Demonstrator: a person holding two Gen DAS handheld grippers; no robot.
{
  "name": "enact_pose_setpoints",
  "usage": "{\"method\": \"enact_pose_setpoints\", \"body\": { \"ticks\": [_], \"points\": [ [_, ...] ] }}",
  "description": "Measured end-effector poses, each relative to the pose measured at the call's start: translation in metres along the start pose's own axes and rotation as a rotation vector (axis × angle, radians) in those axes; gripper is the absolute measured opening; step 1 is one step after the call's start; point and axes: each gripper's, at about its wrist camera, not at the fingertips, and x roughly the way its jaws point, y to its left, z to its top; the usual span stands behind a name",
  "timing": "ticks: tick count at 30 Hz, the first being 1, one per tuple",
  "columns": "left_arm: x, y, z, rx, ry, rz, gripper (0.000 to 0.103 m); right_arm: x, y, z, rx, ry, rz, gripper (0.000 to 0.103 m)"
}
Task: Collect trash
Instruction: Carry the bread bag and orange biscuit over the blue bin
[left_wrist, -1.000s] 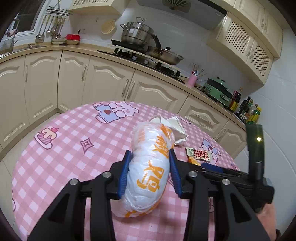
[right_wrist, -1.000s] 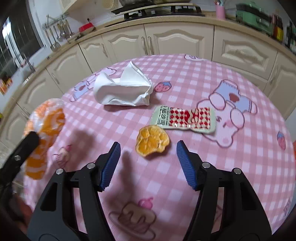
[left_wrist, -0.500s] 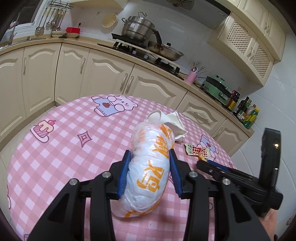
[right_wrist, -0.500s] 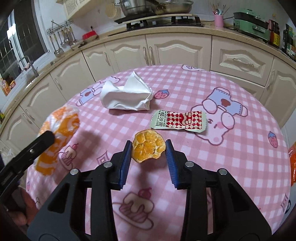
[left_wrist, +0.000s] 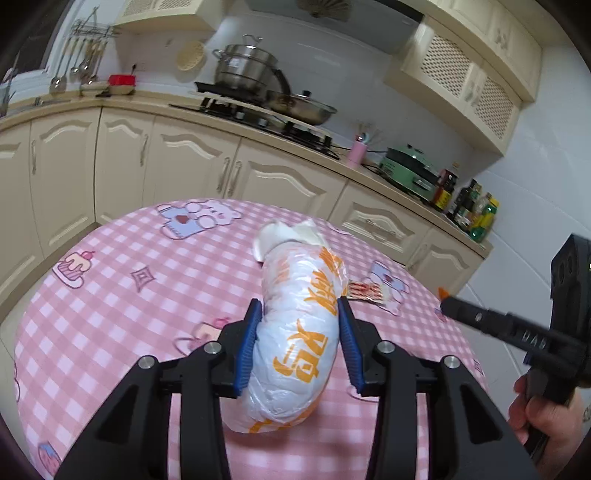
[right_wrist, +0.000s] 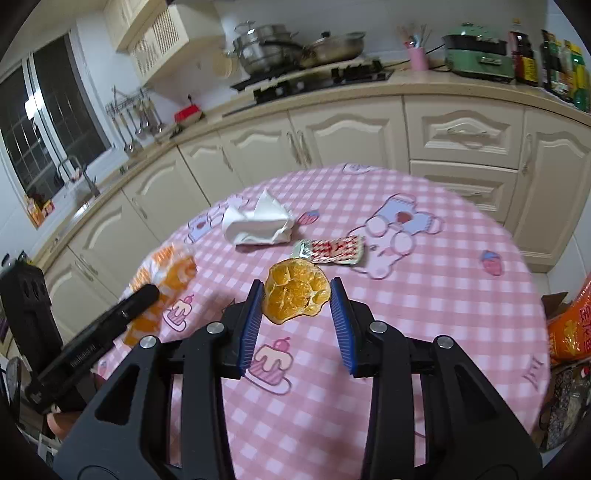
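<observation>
My left gripper (left_wrist: 300, 314) is shut on a white plastic bag with orange print (left_wrist: 299, 332), held above the pink checked table (left_wrist: 110, 332). The bag also shows in the right wrist view (right_wrist: 162, 280). My right gripper (right_wrist: 296, 291) is shut on an orange peel (right_wrist: 296, 293), lifted above the table (right_wrist: 424, 314). A crumpled white tissue (right_wrist: 258, 223) and a red-and-white snack wrapper (right_wrist: 330, 251) lie on the table beyond it. In the left wrist view the tissue (left_wrist: 284, 234) sits behind the bag and the wrapper (left_wrist: 365, 291) to its right.
Cream kitchen cabinets (right_wrist: 332, 140) and a counter with stove and pots (left_wrist: 258, 92) curve round behind the table. An orange bag and a cardboard box (right_wrist: 569, 325) stand off the table's right edge. The right gripper's body (left_wrist: 517, 332) sits right of the left one.
My right gripper closed on the orange peel and lifted it off the table. My left gripper rose a little with the bag still held.
</observation>
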Motion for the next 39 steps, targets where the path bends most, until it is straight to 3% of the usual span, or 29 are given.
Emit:
{"method": "enact_pose_setpoints", "body": {
  "ticks": [10, 25, 34, 39],
  "points": [
    [-0.022, -0.078, -0.002, 0.115, -0.01, -0.084, 0.04, -0.081, -0.052, -0.002, 0.088, -0.122, -0.003, 0.036],
    [-0.011, -0.22, -0.038, 0.301, 0.09, -0.288, 0.04, -0.202, -0.195, -0.057, 0.321, -0.254, -0.18, 0.036],
    [0.02, -0.3, -0.084, 0.417, 0.198, -0.385, 0.04, -0.225, -0.271, -0.114, 0.472, -0.229, -0.266, 0.036],
    [0.053, -0.343, -0.123, 0.474, 0.31, -0.421, 0.04, -0.218, -0.313, -0.147, 0.584, -0.199, -0.273, 0.036]
  ]
}}
